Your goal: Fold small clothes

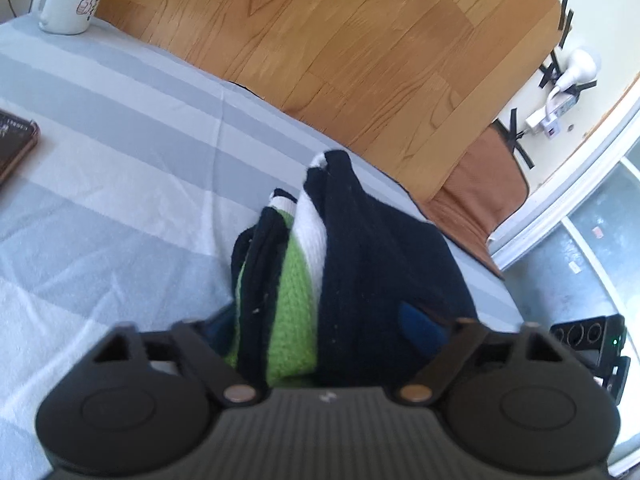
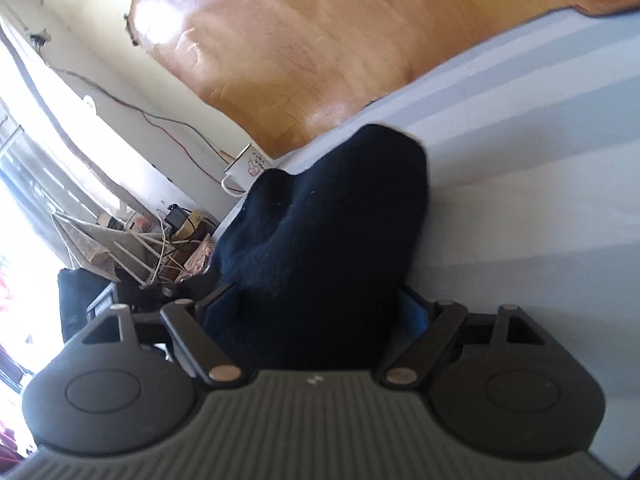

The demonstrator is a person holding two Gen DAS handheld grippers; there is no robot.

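A bundled knit garment, dark navy with green and white stripes, fills the gap of my left gripper and sticks out ahead over the striped tablecloth. The blue pads press against its sides and the fingertips are buried in the fabric. In the right wrist view only the navy part of the garment shows. It bulges up between the jaws of my right gripper, whose blue pads bear on the cloth. Both grippers stand wide around the thick bundle.
A white enamel mug stands at the table's far corner; the right wrist view shows the mug just behind the garment. A dark book lies at the left edge. Wooden floor lies beyond the table edge, with cables and clutter by the window.
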